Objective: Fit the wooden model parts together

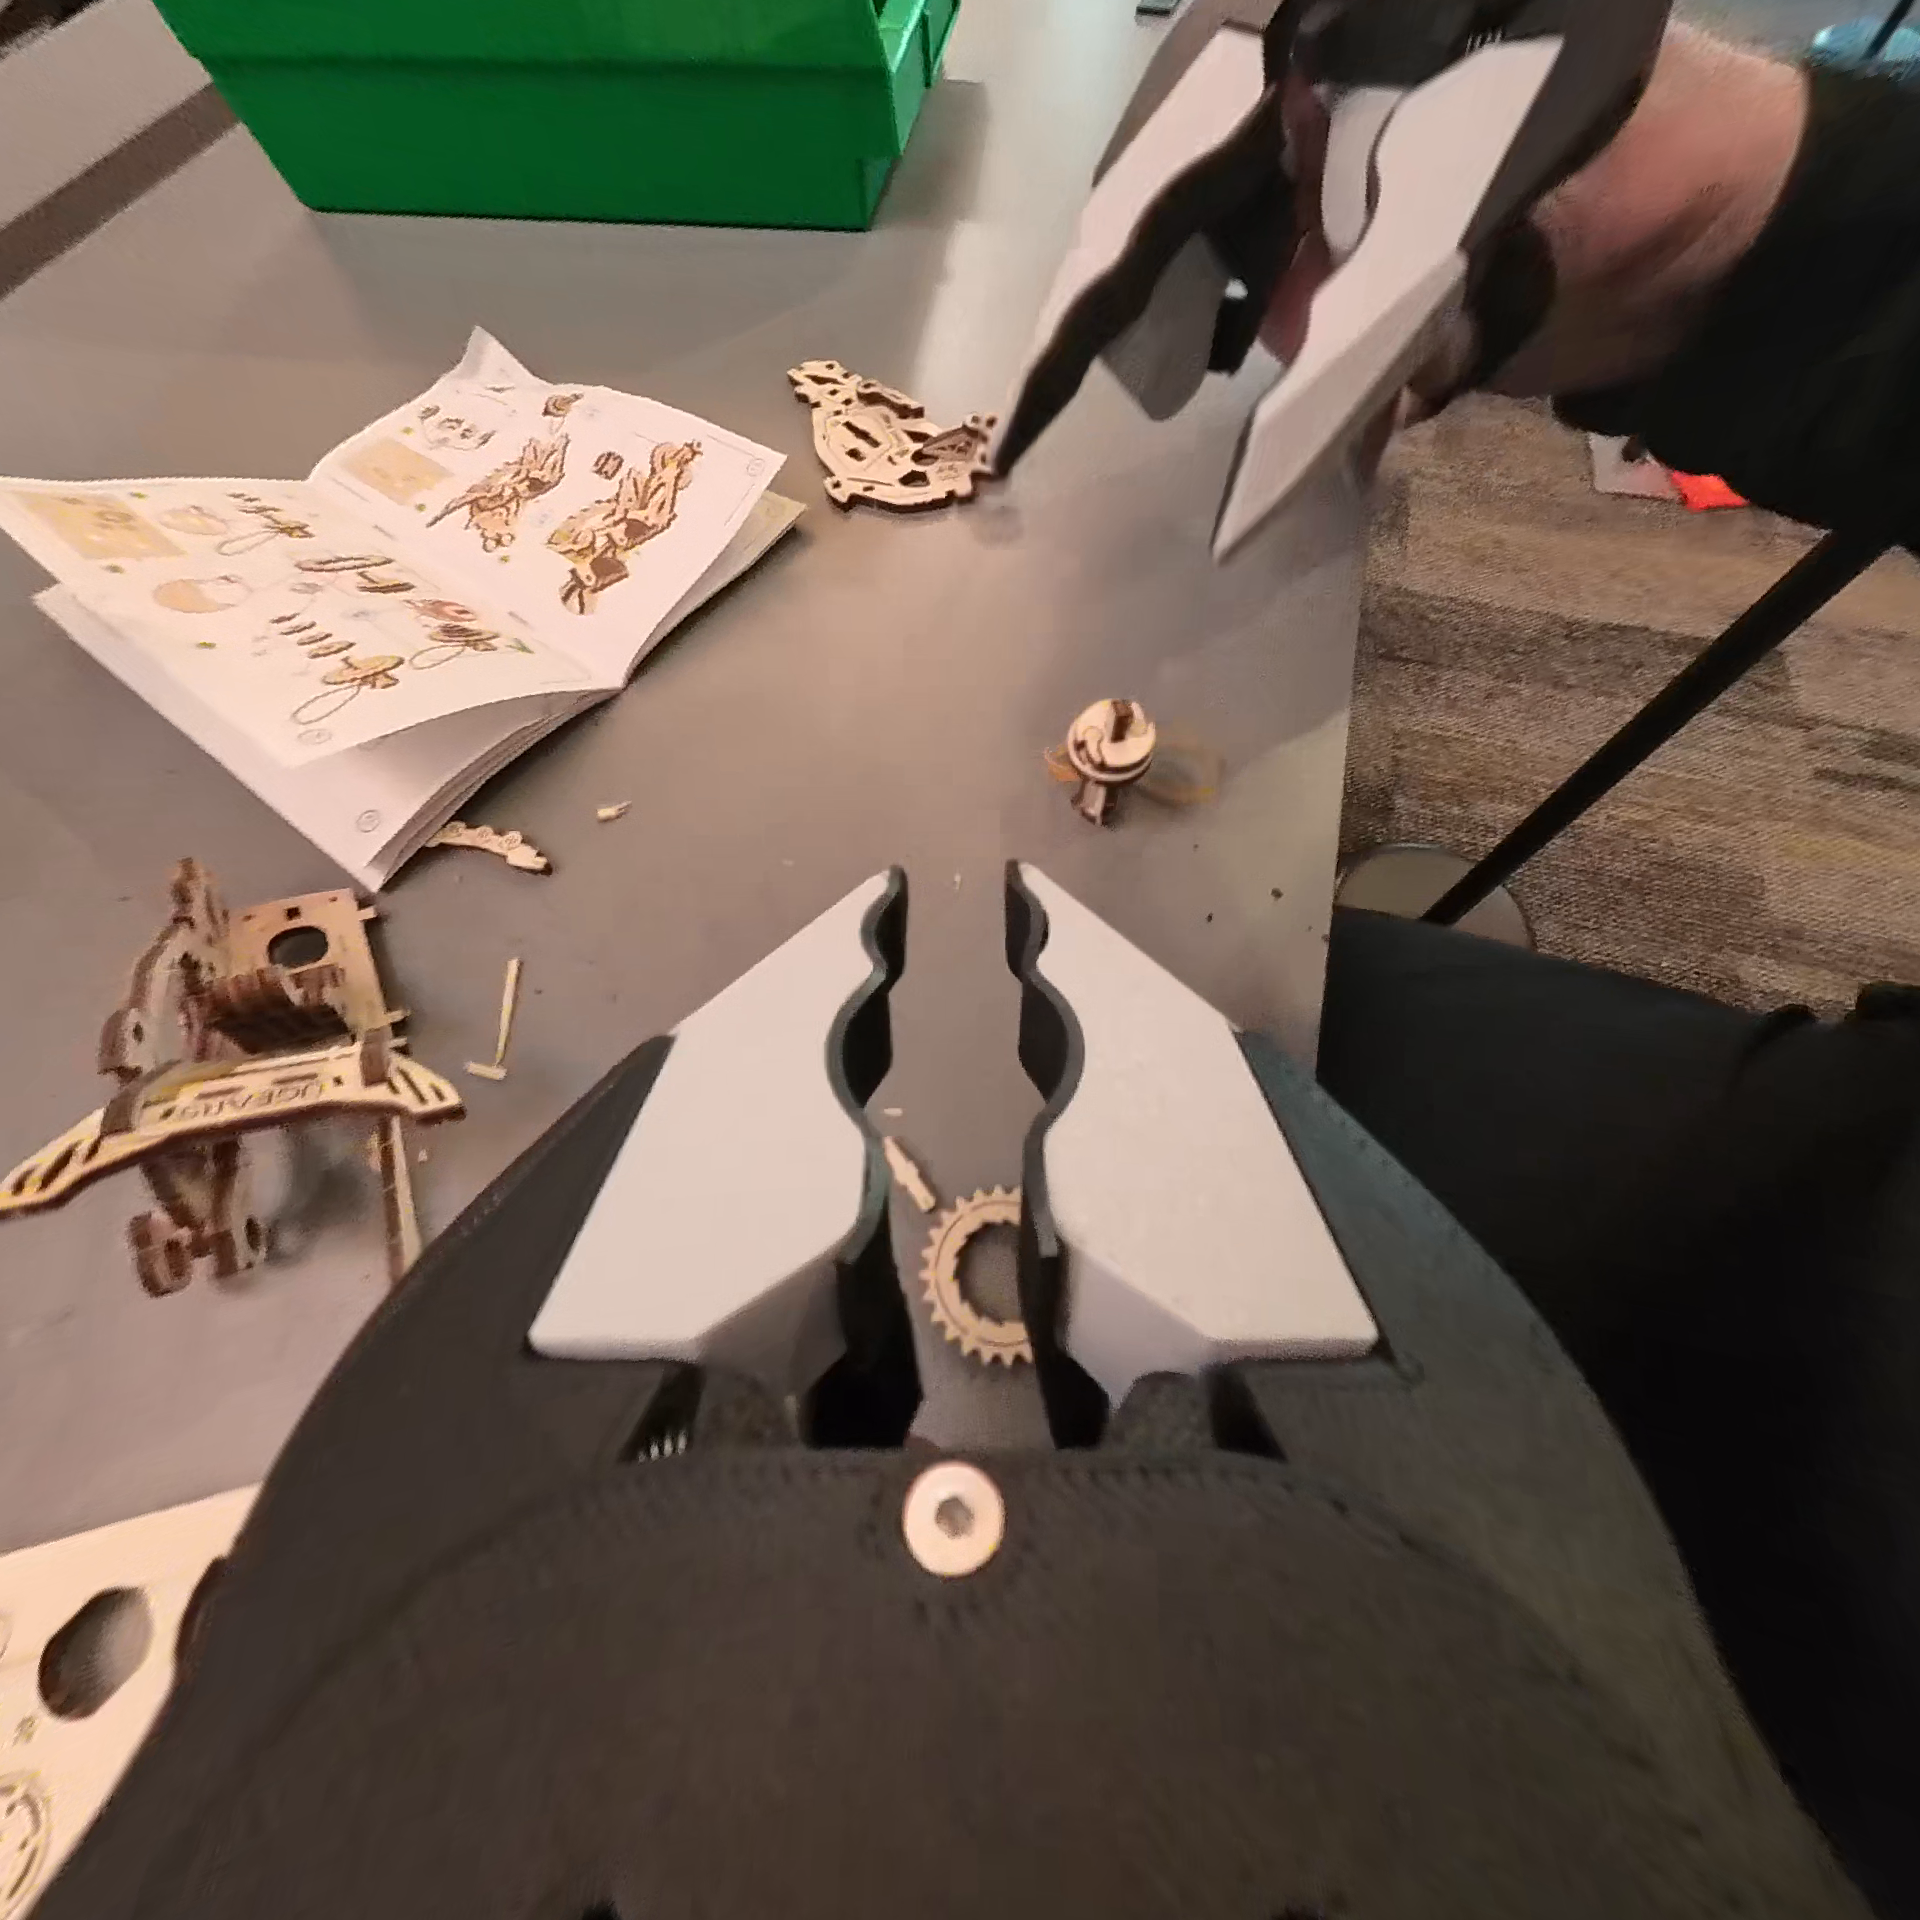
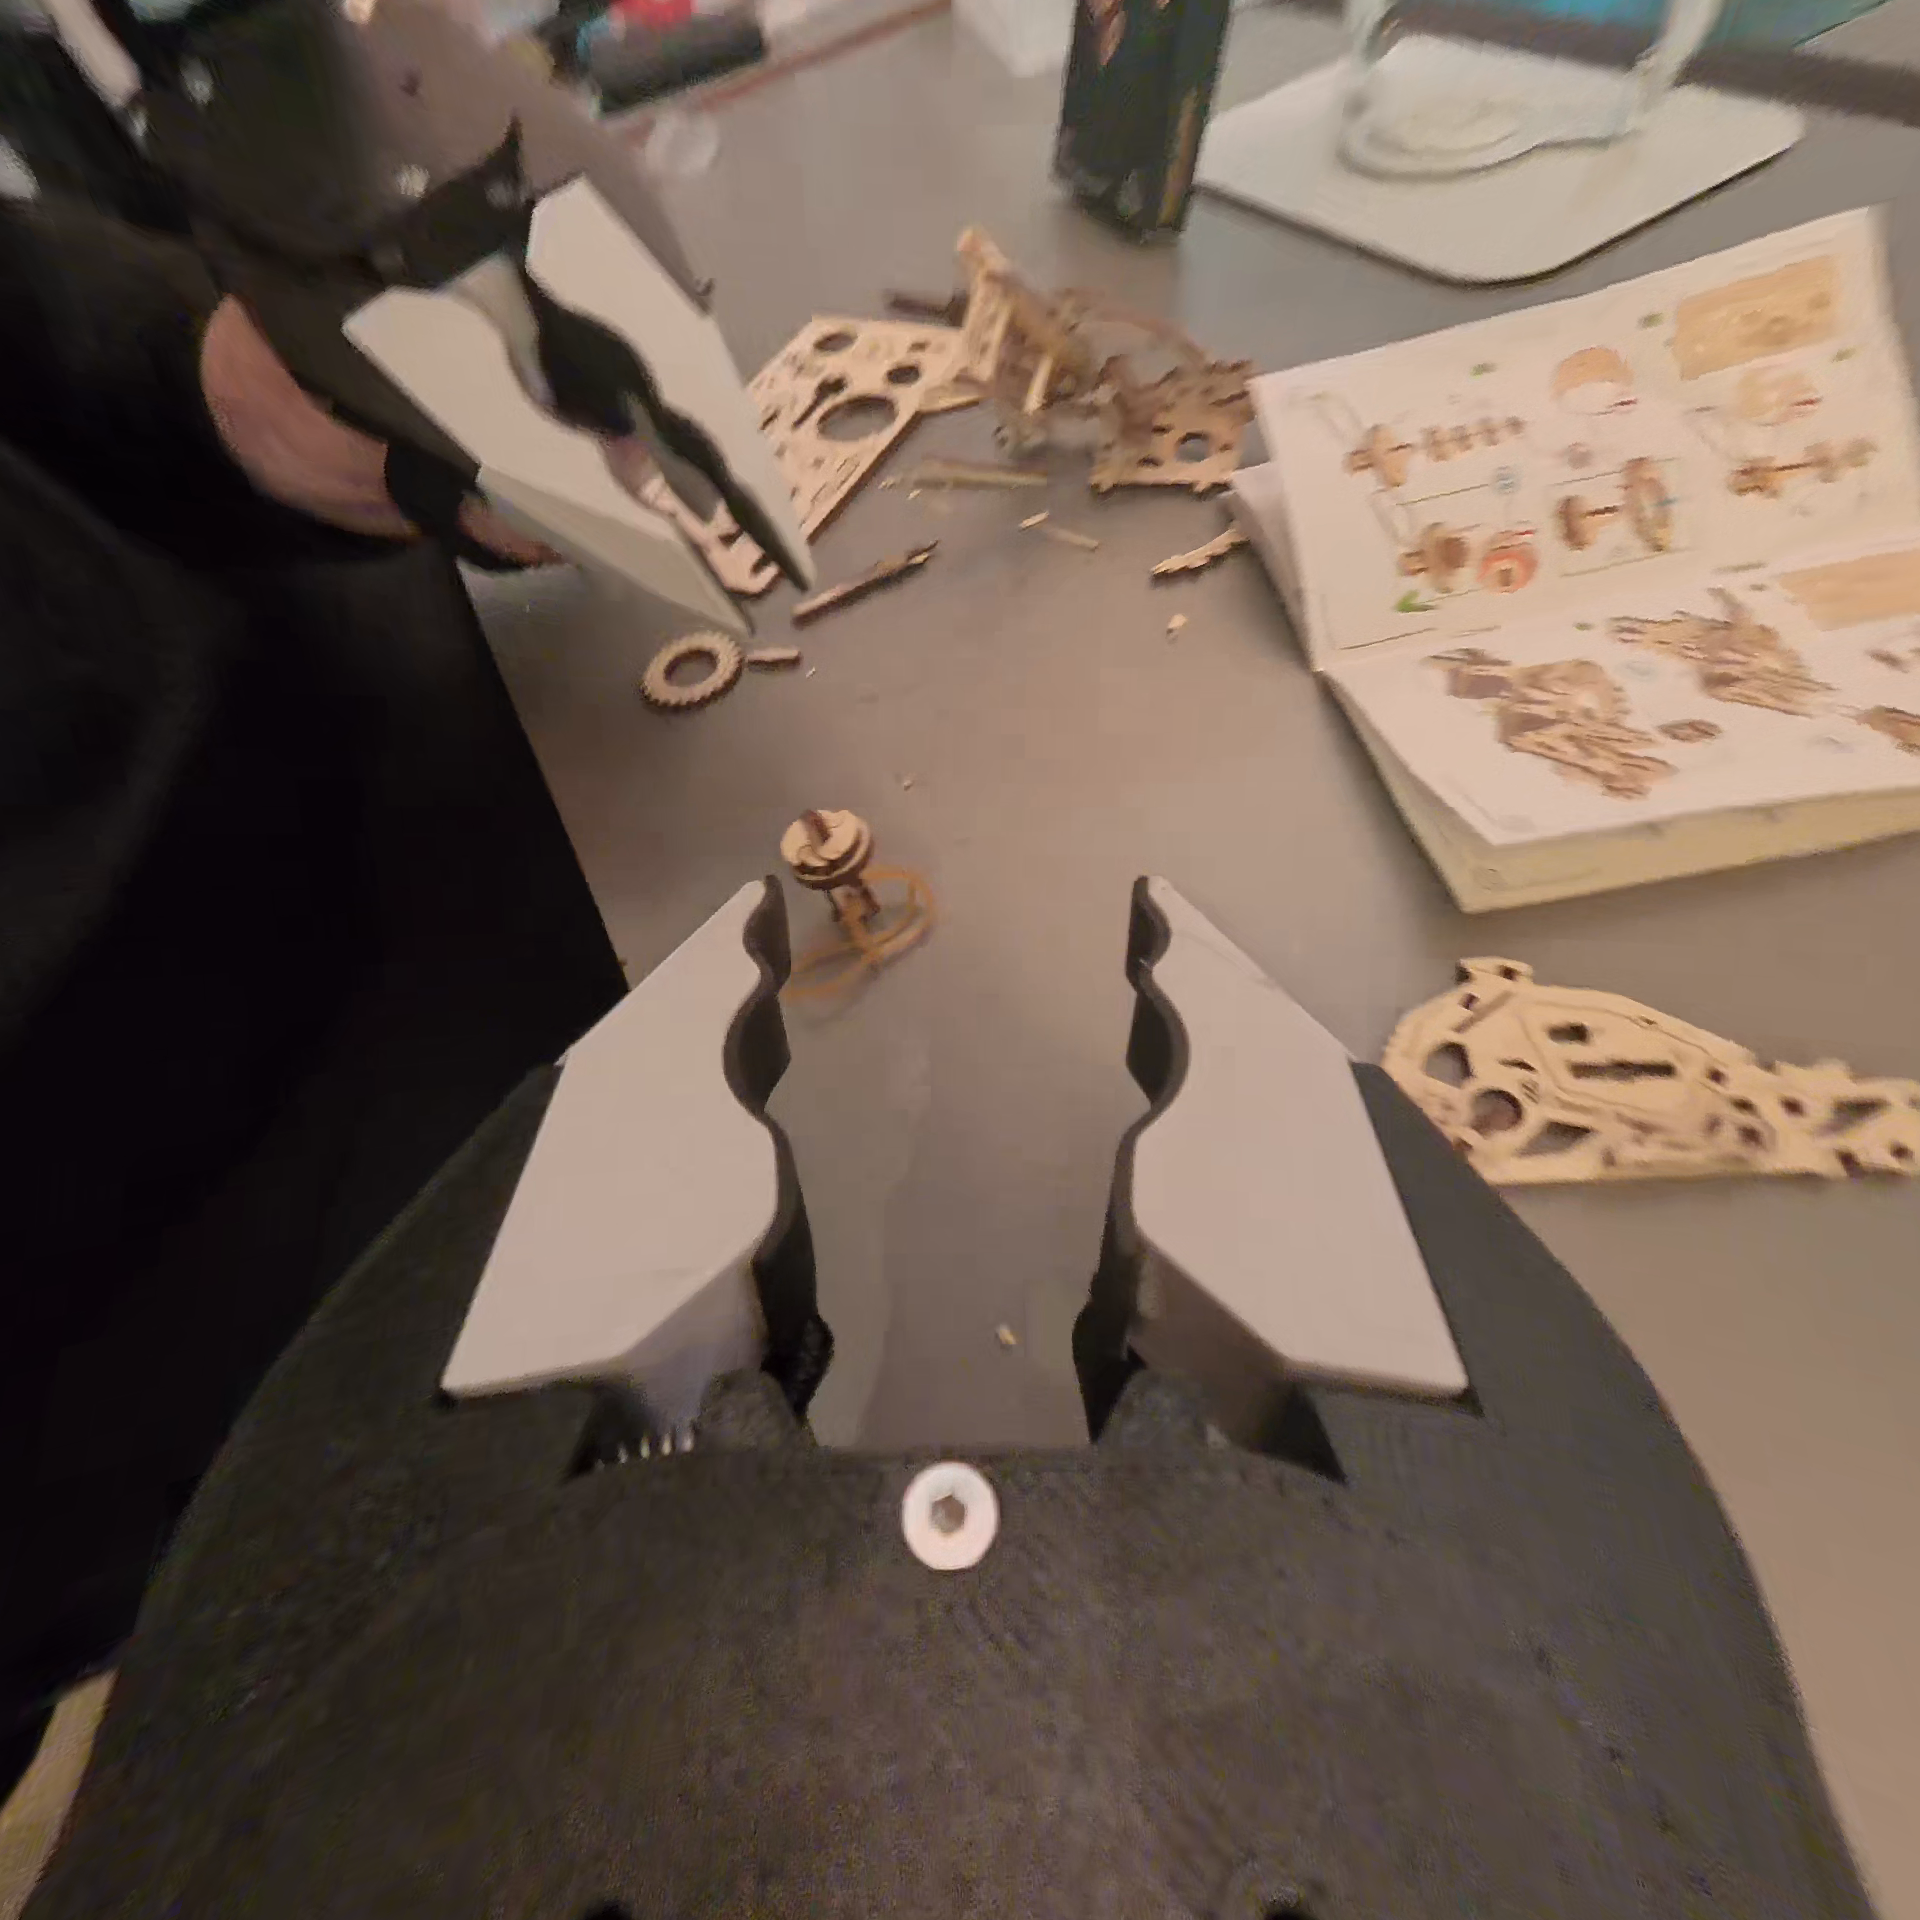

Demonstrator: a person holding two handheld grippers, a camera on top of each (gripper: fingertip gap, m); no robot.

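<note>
On the left of the grey table [image 1: 727, 260] sits the half-built wooden frame [image 1: 239, 1049], and it looks light, thin-ribbed and brittle; I'd judge it wants holding by its broad side plate, never by the slender struts. Just right of it lies the open instruction booklet [image 1: 395, 603]. Moving to the middle, the left tool [image 1: 954, 894] hovers over the table with its jaws parted a little and nothing between them, and directly below it lies the small wooden gear [image 1: 977, 1288] beside a little peg [image 1: 906, 1172]. That gear is flat and feather-light; it will likely skid on the smooth top, so pinch across its rim, gently, as the teeth could snap. Further right stands the small wheel-and-axle piece [image 2: 826, 857] with a rubber band [image 2: 862, 951] looped round its foot: top-heavy, easily tipped, best taken at the axle. Far right, the right tool [image 2: 951, 899] hangs spread wide and empty, near the flat cut-out side panel [image 2: 1621, 1091].
</note>
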